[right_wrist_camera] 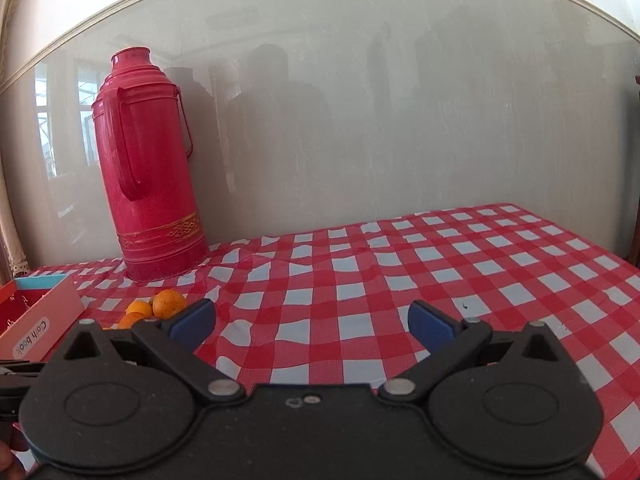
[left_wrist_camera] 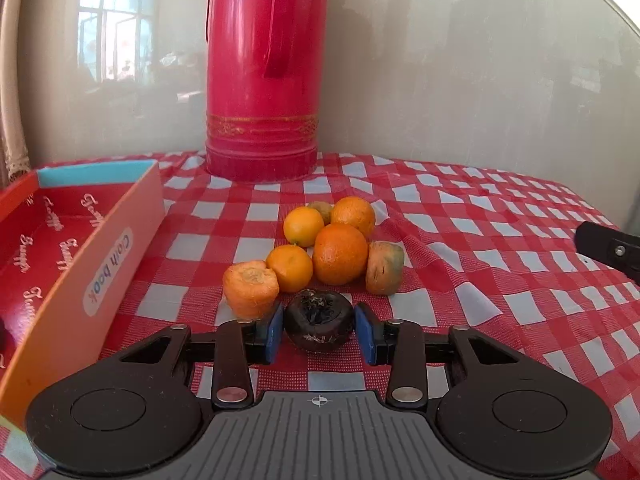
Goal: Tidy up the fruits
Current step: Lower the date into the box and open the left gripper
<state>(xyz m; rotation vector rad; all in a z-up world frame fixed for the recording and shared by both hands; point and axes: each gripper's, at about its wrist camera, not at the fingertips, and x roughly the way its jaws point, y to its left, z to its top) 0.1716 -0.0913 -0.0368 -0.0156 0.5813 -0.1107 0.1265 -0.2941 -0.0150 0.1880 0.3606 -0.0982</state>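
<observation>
In the left wrist view my left gripper (left_wrist_camera: 319, 326) is shut on a dark purple mangosteen (left_wrist_camera: 319, 326), its blue pads (left_wrist_camera: 275, 334) pressing both sides, low over the checkered cloth. Just beyond lie a cut carrot piece (left_wrist_camera: 251, 288), several oranges (left_wrist_camera: 340, 253) and a mouldy greenish piece (left_wrist_camera: 384, 267). An orange "Cloth book" box (left_wrist_camera: 80, 264) with a red inside stands open at the left. My right gripper (right_wrist_camera: 312, 320) is open and empty above bare cloth; the oranges (right_wrist_camera: 169, 303) and the box (right_wrist_camera: 40, 320) show at its left.
A tall red thermos (left_wrist_camera: 264, 68) stands at the back against a glossy wall; it also shows in the right wrist view (right_wrist_camera: 152, 168). The red-and-white checkered tablecloth (right_wrist_camera: 440, 264) is wrinkled and stretches to the right. The right gripper's finger (left_wrist_camera: 608, 246) shows at the left view's right edge.
</observation>
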